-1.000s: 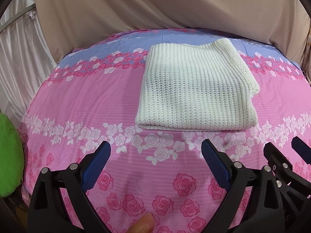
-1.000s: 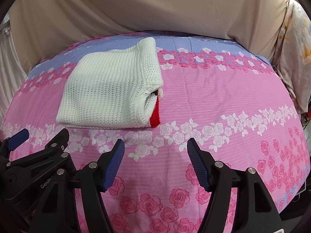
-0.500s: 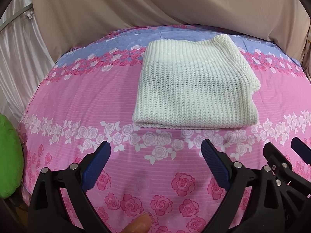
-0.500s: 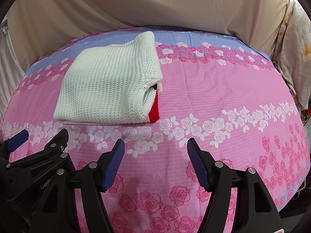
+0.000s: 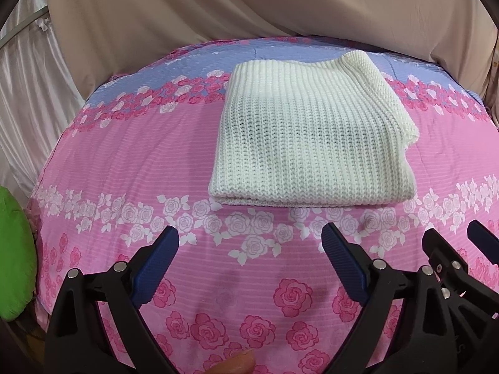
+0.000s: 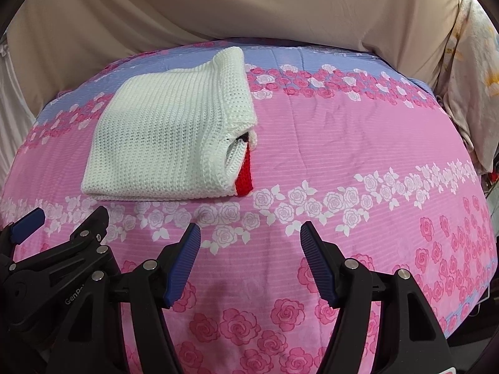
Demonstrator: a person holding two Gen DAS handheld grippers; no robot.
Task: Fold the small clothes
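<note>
the white knit sweater [image 5: 312, 143] lies folded into a rectangle on the floral bedsheet [image 5: 131, 143], toward its far edge, with a red strip [image 6: 244, 176] showing at its right side. the left gripper [image 5: 249, 258] and right gripper [image 6: 249, 258] hover side by side over the near edge, jaws wide, holding nothing, apart from the sweater.

The folded cream chunky-knit sweater [image 5: 312, 143] is soft ribbed wool-like cloth, matt, with a red knit strip [image 6: 244, 176] at its open end. The pink rose-print bedsheet [image 5: 156, 155] is thin, smooth woven cloth. The left tool [image 5: 249, 246] and right tool [image 6: 249, 243] are matt black plastic with ridged blue rubbery pads [image 6: 184, 261] and shiny metal rivets. A satiny white curtain [image 5: 25, 78] gleams at upper left.
</note>
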